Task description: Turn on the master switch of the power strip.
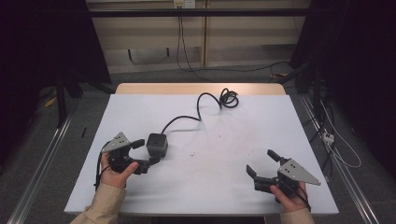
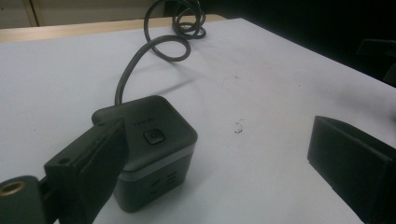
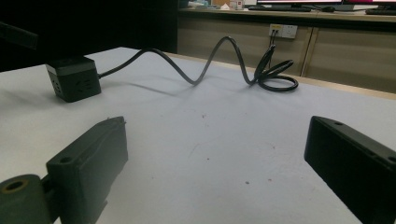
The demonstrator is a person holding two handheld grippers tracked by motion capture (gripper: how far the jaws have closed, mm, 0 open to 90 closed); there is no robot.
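The dark grey plastic power cube [image 1: 157, 144] with its thick black rubber cable [image 1: 200, 108] is sitting on the white-topped bench [image 1: 233, 140] at about nine o'clock from the bench's middle, just beside the left tool [image 1: 143, 152]. It is looking like a dense, rigid block with smooth, slightly rounded sides, so the pads may be slipping unless they are pressing squarely on two flat opposite faces below the pale seam. The cable is running off toward twelve o'clock into a loose coil [image 1: 228, 98]; stiff and springy, it will probably be dragging and tugging as the cube moves.

The left tool is standing wide, one jaw resting against the cube's near side, the other well clear, gripping nothing. The left hand [image 1: 114, 171] is lying low, pointing toward three o'clock. The right tool [image 1: 261, 162], at about four o'clock, is also gaping wide and empty, aimed toward ten o'clock, with the right hand [image 1: 290, 196] holding it near the bench.
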